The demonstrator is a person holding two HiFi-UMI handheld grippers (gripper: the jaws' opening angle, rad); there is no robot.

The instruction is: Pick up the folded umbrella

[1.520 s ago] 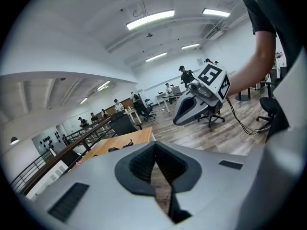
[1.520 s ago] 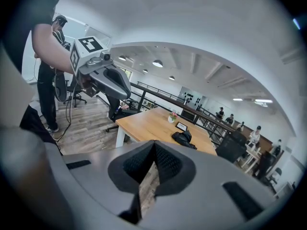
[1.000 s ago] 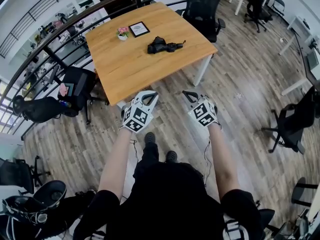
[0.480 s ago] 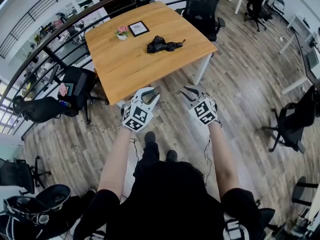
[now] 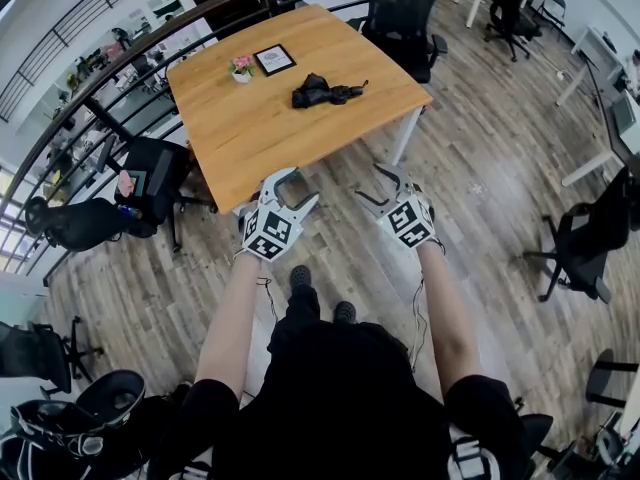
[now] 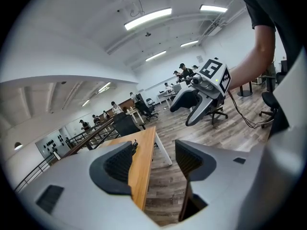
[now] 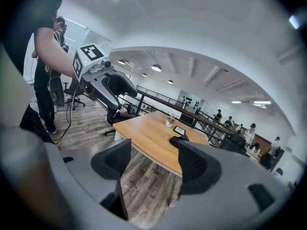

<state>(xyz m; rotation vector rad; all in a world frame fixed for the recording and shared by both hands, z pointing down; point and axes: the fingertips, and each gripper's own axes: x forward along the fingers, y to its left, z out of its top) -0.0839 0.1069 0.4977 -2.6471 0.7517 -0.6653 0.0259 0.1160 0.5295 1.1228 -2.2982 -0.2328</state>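
Note:
The folded black umbrella (image 5: 325,92) lies on the wooden table (image 5: 250,138), near its right end; the right gripper view shows it as a dark bundle (image 7: 178,139). Both grippers hang in the air over the floor, short of the table's near edge and well apart from the umbrella. My left gripper (image 5: 297,190) points at the table's near corner. Its jaws have just been opening and hold nothing. My right gripper (image 5: 375,186) has likewise just been opening and stands open and empty. Only floor and table edge show between the jaws in each gripper view.
A small pot of pink flowers (image 5: 244,66) and a framed picture (image 5: 277,58) stand at the table's far side. A black office chair (image 5: 402,18) is behind the table, another chair (image 5: 150,173) at its left. A dark railing (image 5: 120,63) runs along the left.
Both grippers' jaws have gone from shut to wide open. The hands have hardly shifted, and the umbrella has not moved.

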